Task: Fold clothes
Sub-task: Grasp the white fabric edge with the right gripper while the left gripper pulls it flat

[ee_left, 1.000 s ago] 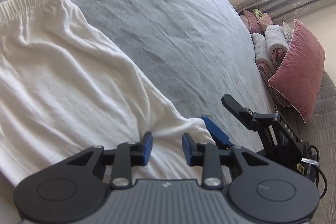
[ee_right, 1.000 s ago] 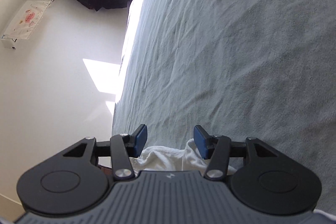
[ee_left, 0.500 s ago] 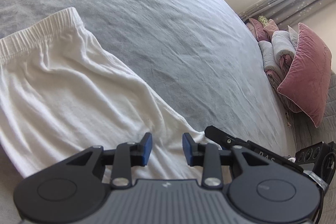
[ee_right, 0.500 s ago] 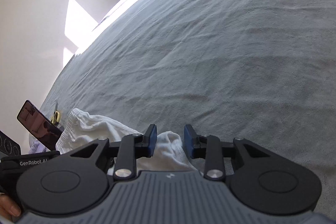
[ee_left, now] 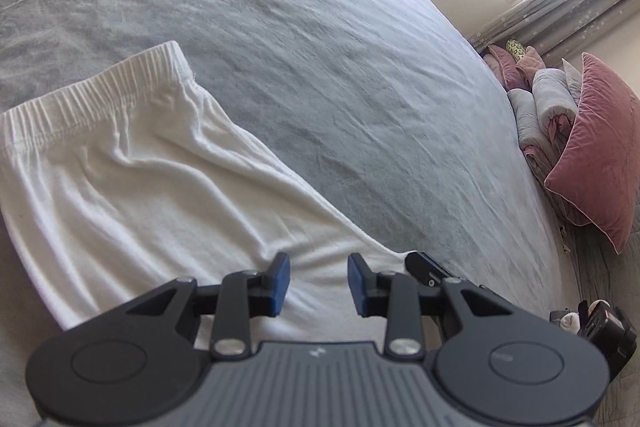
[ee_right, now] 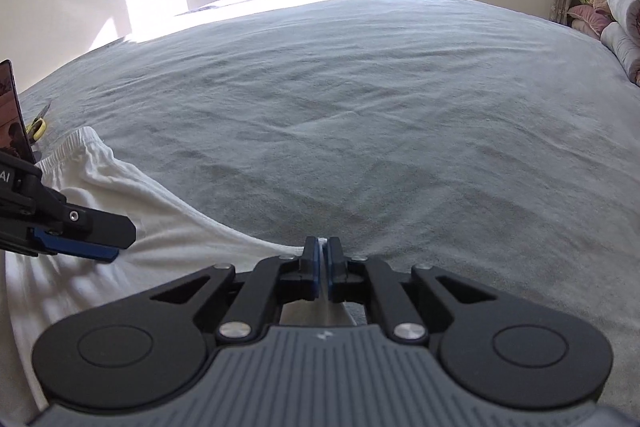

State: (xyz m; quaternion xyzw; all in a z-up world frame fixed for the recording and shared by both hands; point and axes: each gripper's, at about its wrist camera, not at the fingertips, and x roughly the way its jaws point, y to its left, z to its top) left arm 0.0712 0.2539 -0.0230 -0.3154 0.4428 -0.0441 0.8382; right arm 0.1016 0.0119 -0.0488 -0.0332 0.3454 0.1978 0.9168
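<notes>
Lying flat on the grey bed [ee_right: 400, 107]: white shorts [ee_left: 160, 195], soft, light, limp; best taken at hem corners or the ribbed waistband [ee_left: 96, 95]. Right gripper [ee_right: 322, 257] pinched tight on a hem corner. Left gripper [ee_left: 318, 281] half open above the cloth, holding nothing. Pink pillows [ee_left: 596, 147] well apart, no obstacle.

The only readable lettering is "AI", white on the black body of the left gripper [ee_right: 76, 231], cut off by the frame's left edge.
</notes>
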